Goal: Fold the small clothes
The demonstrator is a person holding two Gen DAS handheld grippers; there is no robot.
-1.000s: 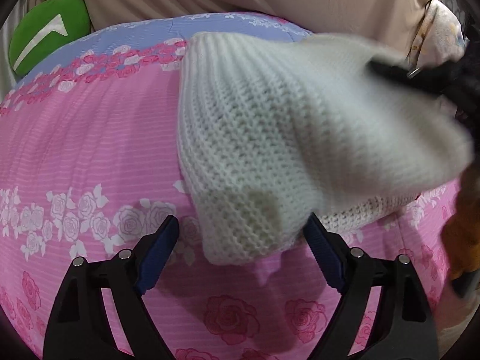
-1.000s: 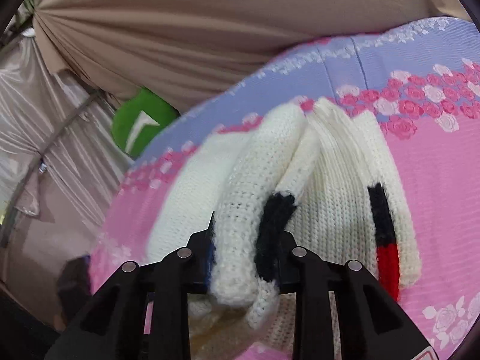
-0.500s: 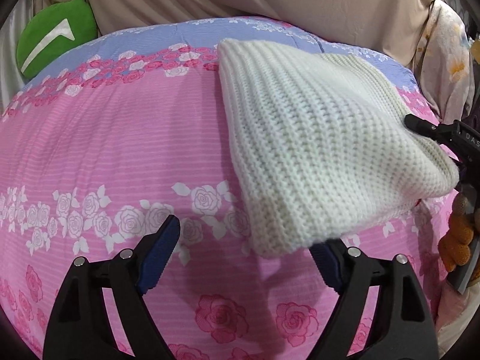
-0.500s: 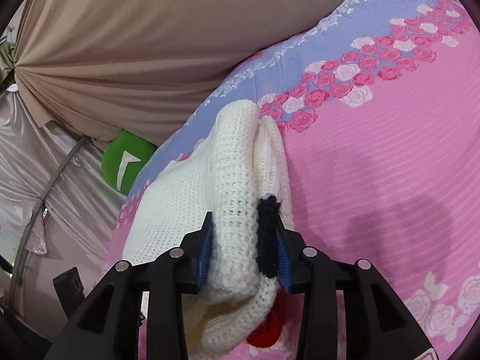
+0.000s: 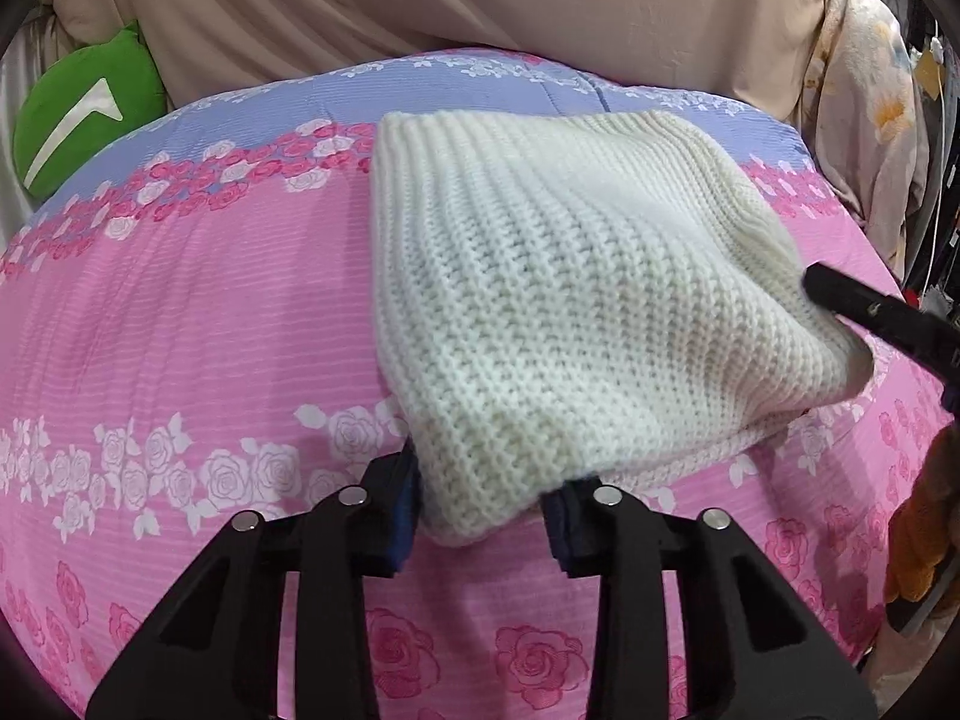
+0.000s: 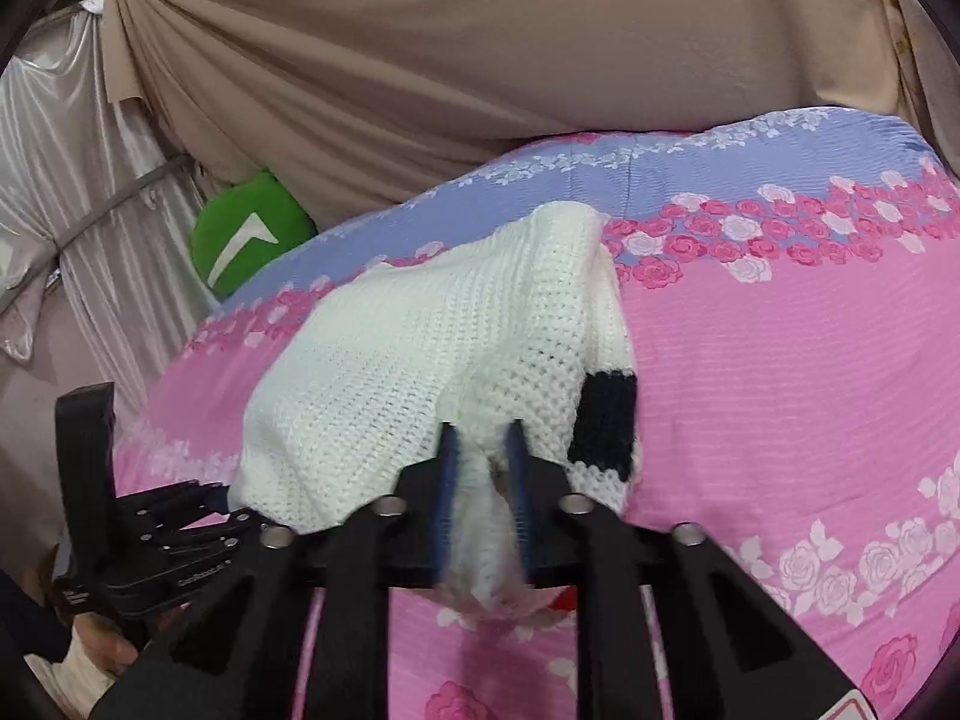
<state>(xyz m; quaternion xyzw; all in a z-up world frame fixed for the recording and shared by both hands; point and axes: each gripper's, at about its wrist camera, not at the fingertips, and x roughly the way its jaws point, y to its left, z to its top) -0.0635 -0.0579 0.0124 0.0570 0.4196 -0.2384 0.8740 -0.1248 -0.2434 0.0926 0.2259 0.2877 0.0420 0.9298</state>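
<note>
Much of the cream-white chunky knitted garment cannot be read: in the left wrist view its near corner drops between the fingers and covers their blue pads, so the actual contact there is hidden, and its right end disappears behind a black finger of the right gripper at the frame edge. In the right wrist view the cloth clamped at the tips is blurred, and a small red patch under the right finger is mostly hidden. A black knitted band shows on the garment's right fold. The left gripper stands at a medium gap with the garment's lower corner filling the space between its pads, evidently pinched. The right gripper is closed to a narrow gap on a bunched fold of the same garment. The garment lies spread over the pink rose-printed quilted bedspread with a lavender band, held at two corners near the bed's front. A green cushion with a white chevron mark sits at the far left, against beige draped fabric.
</note>
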